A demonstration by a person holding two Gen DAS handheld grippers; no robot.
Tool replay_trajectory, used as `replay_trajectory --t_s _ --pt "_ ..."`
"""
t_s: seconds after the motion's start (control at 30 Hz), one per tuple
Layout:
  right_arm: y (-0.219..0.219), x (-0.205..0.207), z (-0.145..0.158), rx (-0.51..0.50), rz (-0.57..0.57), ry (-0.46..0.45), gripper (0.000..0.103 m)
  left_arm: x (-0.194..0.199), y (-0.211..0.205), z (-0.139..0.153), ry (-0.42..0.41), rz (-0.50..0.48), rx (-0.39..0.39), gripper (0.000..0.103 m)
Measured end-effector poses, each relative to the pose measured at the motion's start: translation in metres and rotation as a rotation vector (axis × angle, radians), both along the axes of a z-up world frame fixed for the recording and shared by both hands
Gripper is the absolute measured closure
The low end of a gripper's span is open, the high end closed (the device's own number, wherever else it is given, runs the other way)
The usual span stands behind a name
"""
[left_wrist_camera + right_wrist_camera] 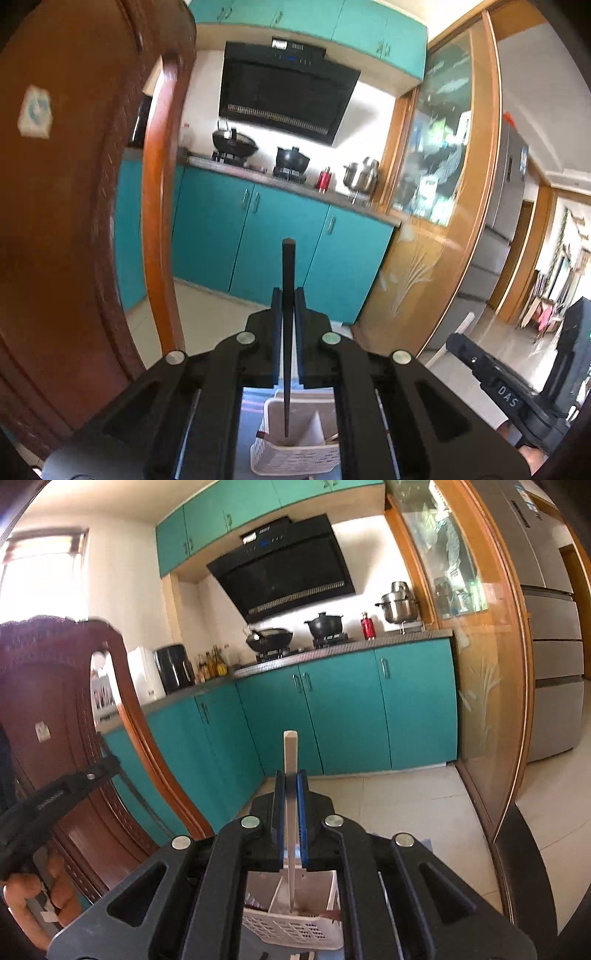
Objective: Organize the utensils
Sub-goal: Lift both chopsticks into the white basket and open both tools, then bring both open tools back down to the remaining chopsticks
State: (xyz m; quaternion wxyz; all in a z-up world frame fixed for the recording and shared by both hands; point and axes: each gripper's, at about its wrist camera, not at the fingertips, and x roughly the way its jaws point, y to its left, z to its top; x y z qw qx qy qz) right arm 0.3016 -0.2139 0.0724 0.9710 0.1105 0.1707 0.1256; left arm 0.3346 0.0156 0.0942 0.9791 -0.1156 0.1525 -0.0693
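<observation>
In the left wrist view my left gripper (288,295) is shut on a dark chopstick (287,269) that sticks up past its blue pads and reaches down toward a white perforated utensil basket (295,458) below the jaws. In the right wrist view my right gripper (291,779) is shut on a pale, silvery chopstick (290,753), whose lower end hangs over the same kind of white basket (295,928). The basket has compartments with a few utensils inside. The right gripper's body (498,384) shows at the lower right of the left view, and the left gripper's body (55,794) at the left of the right view.
A brown wooden chair back (74,221) stands close at the left in both views. Ahead are teal kitchen cabinets (332,709), a counter with a wok (269,637), pots and a red bottle, and a black range hood (288,568). A glass sliding door (480,664) stands at the right. A hand (37,897) grips the left tool.
</observation>
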Motion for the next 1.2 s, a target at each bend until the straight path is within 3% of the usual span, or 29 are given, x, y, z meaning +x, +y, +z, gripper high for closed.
replay_trajectory --t_s 0.17,0.67,0.73,0.8,0.93,1.1,1.2 --pt "0.013 0.001 -0.012 -0.061 -0.001 0.006 0.096 0.010 -0.014 -0.023 0.048 0.019 0.068 0.096" --pt "0.005 0.004 -0.031 -0.080 -0.017 0.079 0.095 0.012 -0.014 -0.044 0.126 0.008 0.069 0.096" --pt "0.002 0.003 -0.031 -0.071 -0.026 0.084 0.091 0.010 -0.013 -0.045 0.124 0.004 0.068 0.093" --pt "-0.002 -0.001 -0.028 -0.063 -0.028 0.083 0.077 0.006 -0.013 -0.043 0.116 -0.013 0.069 0.087" --pt "-0.009 -0.027 -0.010 -0.041 -0.010 0.023 0.073 -0.008 -0.013 -0.038 0.080 -0.024 0.080 0.074" --pt "-0.012 -0.083 0.021 -0.059 0.021 -0.119 0.071 -0.037 -0.009 -0.034 0.051 -0.035 0.098 0.072" --pt "-0.002 -0.100 0.024 -0.115 0.120 -0.043 0.071 -0.058 -0.007 -0.043 0.048 -0.045 0.116 0.070"
